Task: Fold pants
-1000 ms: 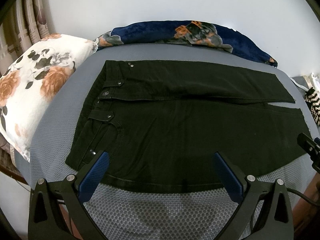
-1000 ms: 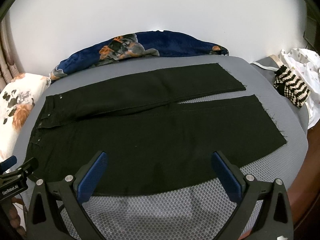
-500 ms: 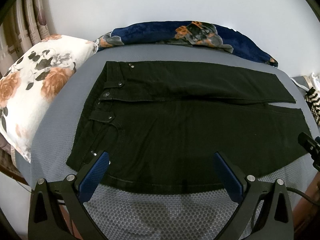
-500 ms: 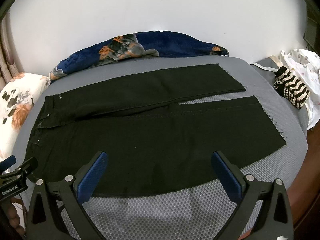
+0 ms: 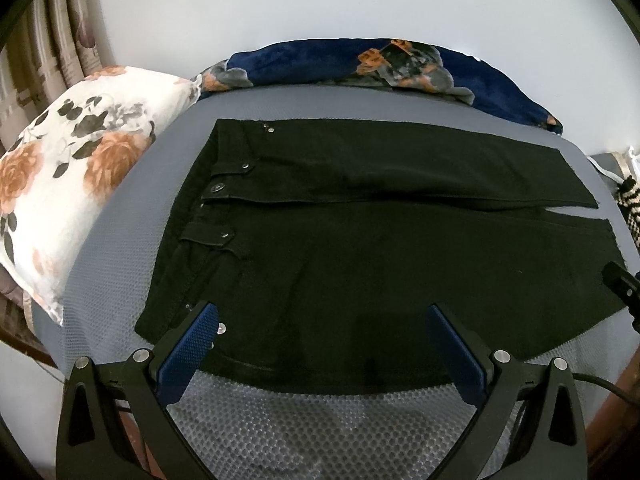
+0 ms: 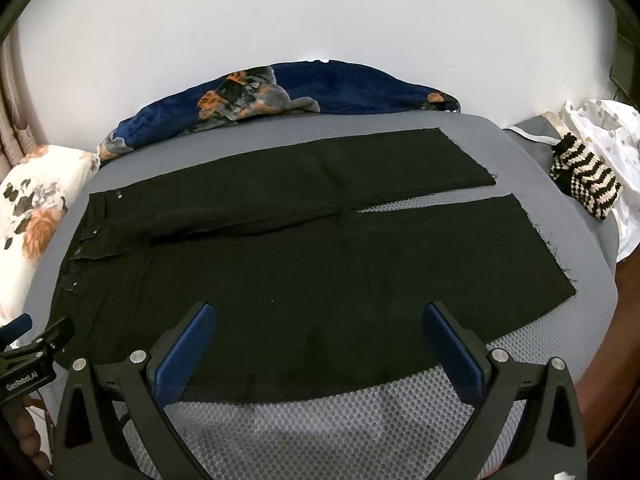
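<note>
Across the grey bed (image 5: pixel 120 240) lie the black pants (image 5: pixel 360 260), flat — left hand-held gripper (image 5: pixel 320 336) and right hand-held gripper (image 6: pixel 318 334) gape wide and empty above the near leg's edge — probably positioned to lift it.

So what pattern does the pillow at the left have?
White with orange and grey flowers on the pillow; clearest in the left wrist view.

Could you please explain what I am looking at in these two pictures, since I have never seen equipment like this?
No robot here: a person holds one pair of tongs in each hand, each with a forward-looking fisheye camera. One picture looks along the left tongs, the other along the right tongs; both are open and hold nothing. Black pants lie flat on a grey mesh bed cover, waistband to the left, legs to the right. Around them are a floral pillow, a navy blanket and a striped knit item.
</note>
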### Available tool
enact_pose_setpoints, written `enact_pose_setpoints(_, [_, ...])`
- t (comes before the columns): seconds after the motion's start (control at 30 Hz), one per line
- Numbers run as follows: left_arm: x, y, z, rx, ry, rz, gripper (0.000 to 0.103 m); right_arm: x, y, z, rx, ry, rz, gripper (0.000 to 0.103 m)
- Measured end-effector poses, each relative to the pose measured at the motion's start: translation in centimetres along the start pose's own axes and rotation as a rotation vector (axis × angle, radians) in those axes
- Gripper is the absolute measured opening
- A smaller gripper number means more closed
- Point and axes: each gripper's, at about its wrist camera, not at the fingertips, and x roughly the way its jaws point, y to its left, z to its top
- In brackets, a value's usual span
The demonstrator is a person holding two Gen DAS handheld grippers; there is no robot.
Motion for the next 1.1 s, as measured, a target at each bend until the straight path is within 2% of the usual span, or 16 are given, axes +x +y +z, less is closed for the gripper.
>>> enact_pose_setpoints(0.27, [1.3, 0.7, 0.7, 0.003, -0.001, 0.003, 0.102, 0.6, 0.7, 1.0, -0.01, -0.015, 0.017, 0.103])
enact_pose_setpoints(0.47, [2.7, 2.1, 2.5, 0.005, -0.011, -0.003, 0.102, 1.8, 2.0, 2.6, -0.025, -0.01, 0.037, 0.103])
enact_pose_setpoints(0.73, [5.5, 8.0, 7.7, -0.068, -0.025, -0.089, 0.099, 4.9, 3.7, 6.1, 0.048, 0.003, 0.161, 0.103])
enact_pose_setpoints(0.87, [7.9, 12.3, 10.4, -0.132, -0.017, -0.116, 0.091, 6.8, 4.7, 8.1, 0.056, 0.013, 0.185, 0.103])
enact_pose_setpoints(0.93, [9.1, 14.0, 11.5, -0.157, -0.01, -0.142, 0.083, 7.9, 5.2, 9.2, 0.063, 0.016, 0.183, 0.103])
enact_pose_setpoints(1.0, [10.9, 15.7, 12.7, -0.174, 0.012, -0.187, 0.066, 9.0, 5.7, 10.1, 0.065, 0.026, 0.179, 0.103])
enact_pose_setpoints(1.1, [13.7, 17.7, 14.1, -0.22, 0.053, -0.265, 0.053, 10.3, 6.4, 11.2, 0.058, 0.034, 0.173, 0.103])
